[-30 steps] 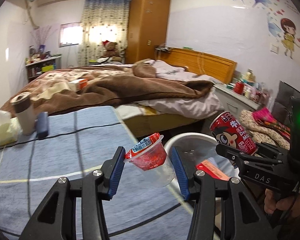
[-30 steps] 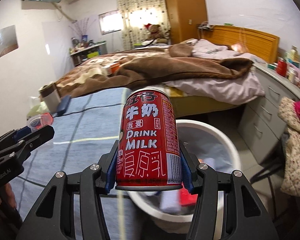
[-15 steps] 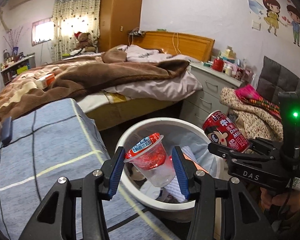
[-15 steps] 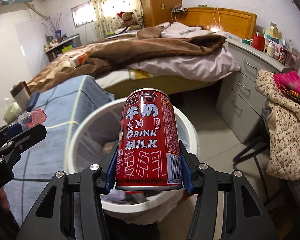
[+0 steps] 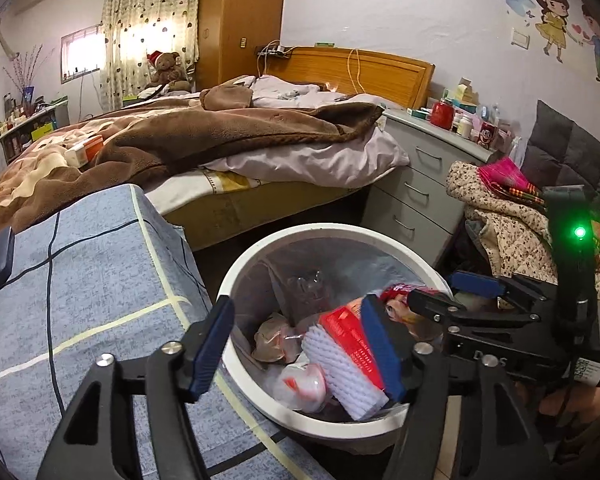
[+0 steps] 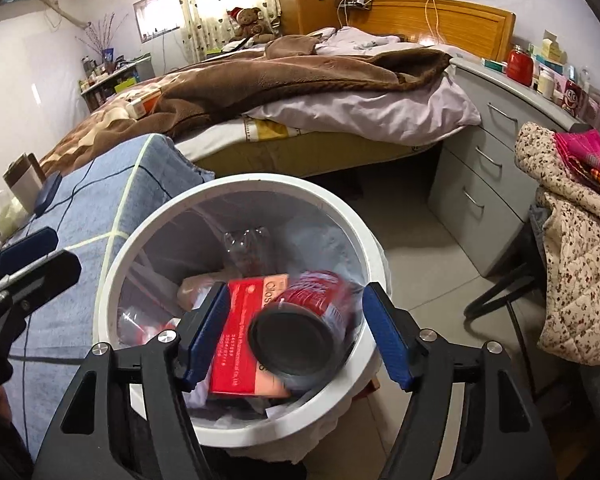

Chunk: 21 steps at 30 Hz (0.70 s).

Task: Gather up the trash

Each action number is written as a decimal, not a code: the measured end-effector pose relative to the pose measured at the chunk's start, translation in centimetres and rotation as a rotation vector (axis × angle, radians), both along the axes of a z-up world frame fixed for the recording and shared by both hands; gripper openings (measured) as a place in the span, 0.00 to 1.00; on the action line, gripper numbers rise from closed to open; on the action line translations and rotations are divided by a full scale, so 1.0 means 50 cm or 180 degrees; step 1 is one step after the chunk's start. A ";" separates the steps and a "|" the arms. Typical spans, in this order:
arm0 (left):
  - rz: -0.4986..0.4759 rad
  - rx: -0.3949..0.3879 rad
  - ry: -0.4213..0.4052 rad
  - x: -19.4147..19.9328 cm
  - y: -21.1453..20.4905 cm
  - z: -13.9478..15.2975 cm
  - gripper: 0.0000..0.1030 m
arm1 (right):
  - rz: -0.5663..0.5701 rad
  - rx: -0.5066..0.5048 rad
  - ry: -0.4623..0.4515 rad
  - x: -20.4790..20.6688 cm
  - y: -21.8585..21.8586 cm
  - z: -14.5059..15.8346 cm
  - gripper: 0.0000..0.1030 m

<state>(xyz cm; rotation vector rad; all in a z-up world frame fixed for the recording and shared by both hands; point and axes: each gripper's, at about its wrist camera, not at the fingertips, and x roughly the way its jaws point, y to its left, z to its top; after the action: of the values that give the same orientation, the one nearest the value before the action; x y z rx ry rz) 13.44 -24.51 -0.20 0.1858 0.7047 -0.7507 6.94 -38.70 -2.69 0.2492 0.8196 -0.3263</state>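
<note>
A white bin point(image 5: 236, 276) point(image 6: 140, 236) with a clear liner stands beside the blue checked table point(image 5: 80, 280). Over it my left gripper point(image 5: 296, 304) has its jaws opening and holds nothing. The clear cup with the red lid point(image 5: 301, 384) lies among the trash below it. My right gripper point(image 6: 296, 292) also has its jaws opening, with no pad touching anything. The red milk can point(image 6: 300, 320), blurred and bottom-up, is dropping into the bin onto a red box point(image 6: 236, 344). Each gripper shows in the other's view, the right point(image 5: 431, 287) and the left point(image 6: 64, 251).
A bed point(image 5: 220, 140) with a brown blanket lies behind the bin. Grey drawers point(image 6: 483, 160) carrying jars stand at the right, and a chair draped with a floral jacket point(image 6: 575, 240) is nearer. A paper cup point(image 6: 22, 180) stands on the table's far left.
Both grippers opened over the bin. The cup left the left gripper and lies in the bin; the can left the right gripper and is falling in.
</note>
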 end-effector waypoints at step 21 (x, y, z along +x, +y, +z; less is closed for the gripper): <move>0.0448 -0.0134 -0.0206 -0.058 0.114 0.036 0.77 | 0.0119 -0.0277 -0.0446 -0.053 0.098 0.056 0.68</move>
<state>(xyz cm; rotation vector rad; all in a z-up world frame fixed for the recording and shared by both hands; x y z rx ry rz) 10.55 -18.79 1.60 0.1202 0.6331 -0.6219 4.27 -33.82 0.13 0.1730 0.6696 -0.3052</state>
